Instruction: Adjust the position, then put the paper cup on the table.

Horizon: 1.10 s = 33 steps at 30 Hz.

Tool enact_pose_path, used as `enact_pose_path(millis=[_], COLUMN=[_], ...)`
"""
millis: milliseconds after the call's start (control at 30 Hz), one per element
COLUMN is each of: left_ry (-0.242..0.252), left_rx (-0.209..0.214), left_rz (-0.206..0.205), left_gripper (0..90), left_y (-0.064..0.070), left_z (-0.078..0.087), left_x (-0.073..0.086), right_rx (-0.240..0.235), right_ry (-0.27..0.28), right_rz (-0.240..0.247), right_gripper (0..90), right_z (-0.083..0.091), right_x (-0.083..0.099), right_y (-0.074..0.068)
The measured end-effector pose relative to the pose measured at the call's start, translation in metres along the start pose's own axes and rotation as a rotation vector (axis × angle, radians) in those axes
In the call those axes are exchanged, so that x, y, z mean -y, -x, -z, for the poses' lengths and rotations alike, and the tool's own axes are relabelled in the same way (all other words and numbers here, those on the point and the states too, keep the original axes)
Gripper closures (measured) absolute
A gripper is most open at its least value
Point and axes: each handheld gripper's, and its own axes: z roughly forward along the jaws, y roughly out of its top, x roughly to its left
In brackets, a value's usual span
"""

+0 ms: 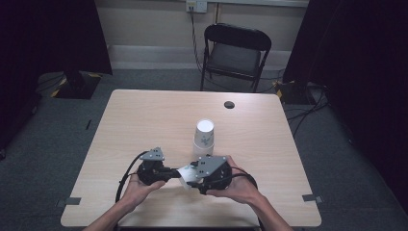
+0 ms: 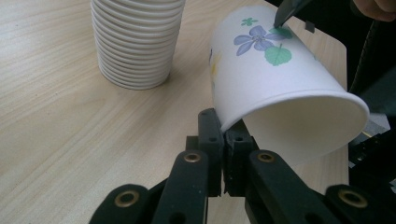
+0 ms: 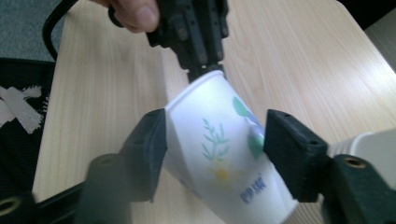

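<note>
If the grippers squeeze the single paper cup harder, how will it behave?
The paper cup probably dents easily: its thin rim is pinched by the left hand-held gripper. It seems light, held sideways off the table. If dropped, its round, tapered wall would likely roll.

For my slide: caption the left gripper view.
Left gripper pinches a flowered paper cup's rim beside the cup stack.

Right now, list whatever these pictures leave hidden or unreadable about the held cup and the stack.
- Paper cup: in the high view, both grippers cover most of it.
- Cup's base: cut off by the bottom edge of the right gripper view.
- Printed lettering: too blurred to read.
- Cup stack: its top is cut off by the left gripper view's upper edge, so no count.
</note>
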Motion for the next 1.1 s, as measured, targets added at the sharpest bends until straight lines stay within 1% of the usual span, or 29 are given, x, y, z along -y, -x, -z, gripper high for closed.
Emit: enact_pose_path(millis=[67,133,233,333,433,467,567,633,667,700,733,767,833,867,933,1033,1100], left_ry=[-0.001,0.002,-0.001,0.01,0.022,0.029,0.048,0.066,0.065,0.068,0.07,0.081,0.08,0.084,0.09,0.094,0.099], left_rx=[0.006,0.011,0.024,0.033,0.047,0.055,0.076,0.088,0.09,0.09,0.093,0.092,0.093,0.093,0.088,0.08,0.075], left_rz=[0.005,0.014,0.014,0.025,0.041,0.052,0.073,0.09,0.083,0.086,0.089,0.102,0.101,0.105,0.107,0.104,0.097], left_gripper=[88.4,88.4,88.4,88.6,88.8,88.9,88.9,89.0,89.0,89.0,89.0,89.0,89.0,89.0,89.0,88.8,88.6], left_y=[0.0,0.0,-0.001,-0.002,-0.002,-0.002,-0.003,-0.003,-0.003,-0.003,-0.003,-0.003,-0.003,-0.003,-0.004,-0.005,-0.005], left_z=[-0.001,0.0,0.002,0.003,0.003,0.003,0.004,0.005,0.005,0.005,0.006,0.006,0.007,0.007,0.008,0.009,0.01], left_x=[0.001,0.0,0.001,0.001,0.0,0.0,0.0,-0.001,-0.001,-0.001,-0.001,-0.001,-0.001,-0.001,-0.001,-0.001,-0.001], right_rx=[-0.011,-0.01,-0.019,-0.028,-0.025,-0.023,-0.012,-0.002,0.015,0.025,0.035,0.045,0.067,0.074,0.073,0.054,0.037], right_ry=[-0.008,-0.023,-0.026,-0.055,-0.089,-0.093,-0.087,-0.088,-0.096,-0.097,-0.1,-0.1,-0.104,-0.102,-0.094,-0.075,-0.057], right_rz=[0.008,0.018,0.029,0.032,0.039,0.035,0.041,0.043,0.058,0.073,0.076,0.085,0.09,0.084,0.065,0.009,-0.038], right_gripper=[34.8,29.7,27.8,22.9,19.4,17.6,14.6,14.3,14.5,14.5,14.5,14.8,16.5,17.5,19.2,20.7,21.4], right_z=[-0.003,-0.005,-0.005,-0.006,-0.011,-0.012,-0.016,-0.018,-0.02,-0.02,-0.021,-0.021,-0.022,-0.023,-0.023,-0.025,-0.027], right_x=[-0.001,0.0,0.002,0.006,0.008,0.008,0.008,0.008,0.007,0.006,0.005,0.004,0.003,0.004,0.005,0.007,0.009], right_y=[0.0,0.0,-0.001,-0.001,-0.003,-0.004,-0.006,-0.008,-0.009,-0.011,-0.013,-0.013,-0.015,-0.015,-0.013,-0.011,-0.009])
